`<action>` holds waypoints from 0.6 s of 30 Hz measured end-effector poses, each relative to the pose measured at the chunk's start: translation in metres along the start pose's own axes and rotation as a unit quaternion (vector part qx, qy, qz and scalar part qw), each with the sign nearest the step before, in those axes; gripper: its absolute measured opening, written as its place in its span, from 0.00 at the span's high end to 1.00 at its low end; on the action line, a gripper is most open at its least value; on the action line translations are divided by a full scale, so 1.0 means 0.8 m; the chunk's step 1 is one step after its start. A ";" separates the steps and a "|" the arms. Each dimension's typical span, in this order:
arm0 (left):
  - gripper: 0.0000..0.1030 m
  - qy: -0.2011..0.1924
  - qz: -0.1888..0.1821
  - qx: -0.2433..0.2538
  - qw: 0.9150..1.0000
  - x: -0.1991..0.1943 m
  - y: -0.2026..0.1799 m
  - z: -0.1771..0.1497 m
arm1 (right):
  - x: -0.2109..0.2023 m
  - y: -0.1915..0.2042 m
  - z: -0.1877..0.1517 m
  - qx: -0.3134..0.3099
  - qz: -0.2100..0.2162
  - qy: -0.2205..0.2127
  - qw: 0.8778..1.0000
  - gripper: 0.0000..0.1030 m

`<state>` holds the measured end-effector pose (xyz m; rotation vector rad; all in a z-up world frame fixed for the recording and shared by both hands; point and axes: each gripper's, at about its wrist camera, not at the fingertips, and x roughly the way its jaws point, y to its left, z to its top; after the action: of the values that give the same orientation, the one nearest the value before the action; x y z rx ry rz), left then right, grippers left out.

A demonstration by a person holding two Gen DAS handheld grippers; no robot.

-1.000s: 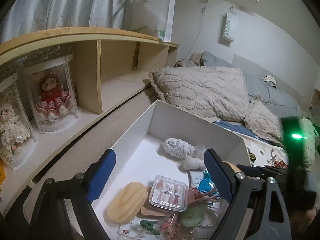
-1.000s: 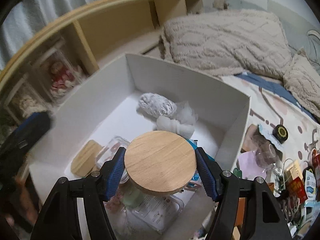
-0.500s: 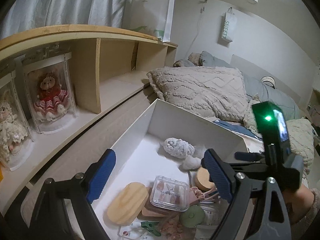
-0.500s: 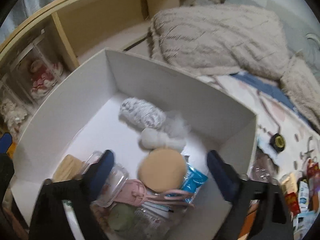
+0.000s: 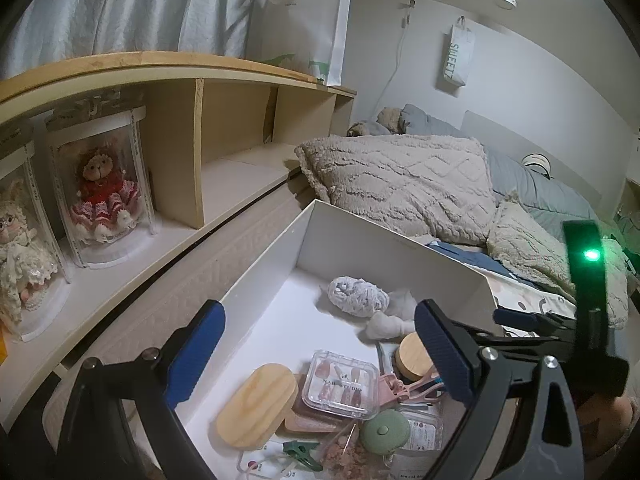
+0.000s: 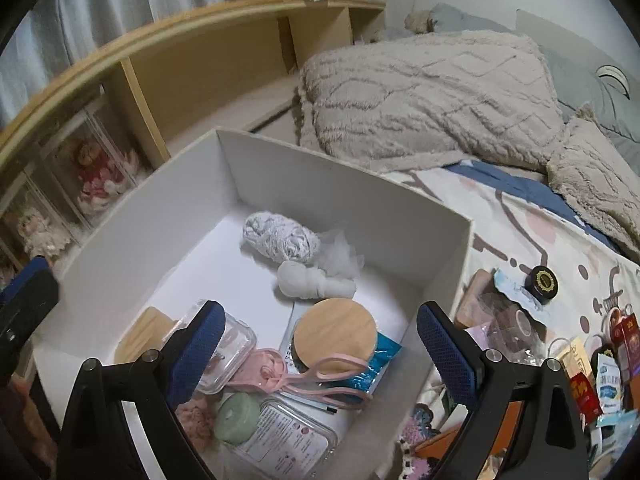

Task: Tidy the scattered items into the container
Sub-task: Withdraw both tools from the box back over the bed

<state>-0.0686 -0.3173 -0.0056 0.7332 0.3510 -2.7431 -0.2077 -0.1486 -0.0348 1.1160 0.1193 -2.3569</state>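
The right tool (image 6: 316, 352) gapes wide and empty above the white cardboard box (image 6: 344, 184); the round wooden-lidded jar (image 6: 335, 334) sits inside; next, swing right toward the bed's clutter (image 6: 560, 344), clearing the wall.

Beyond your work area: wooden shelf unit (image 5: 200, 80) along wall, two boxed dolls (image 5: 102, 184) in leftmost bay. White paper bag (image 5: 308, 28) standing on shelf top, grey curtain (image 5: 120, 4) behind it. Beige fluffy pillow (image 5: 400, 184) on bed, second smaller one (image 6: 596, 176) to its right. Small bag (image 5: 456, 60) hanging on wall above bed.
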 end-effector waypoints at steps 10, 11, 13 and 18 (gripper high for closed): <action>0.00 -0.007 0.018 0.031 0.999 -0.016 -0.022 -0.002 | -0.047 -0.018 -0.014 -0.009 -0.011 -0.069 0.998 0.00; 0.00 -0.009 0.019 0.034 0.999 -0.018 -0.024 -0.002 | -0.052 -0.019 -0.017 -0.010 -0.015 -0.074 0.997 0.00; 0.00 -0.012 0.018 0.041 0.999 -0.024 -0.031 -0.003 | -0.060 -0.021 -0.022 -0.012 -0.019 -0.081 0.996 0.00; 0.00 -0.019 0.021 0.062 0.998 -0.038 -0.049 -0.010 | -0.086 -0.031 -0.038 -0.010 -0.034 -0.108 0.994 0.00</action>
<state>-0.0530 -0.2720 0.0097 0.7093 0.1573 -2.7537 -0.1631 -0.0895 -0.0071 0.8538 0.1045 -2.5131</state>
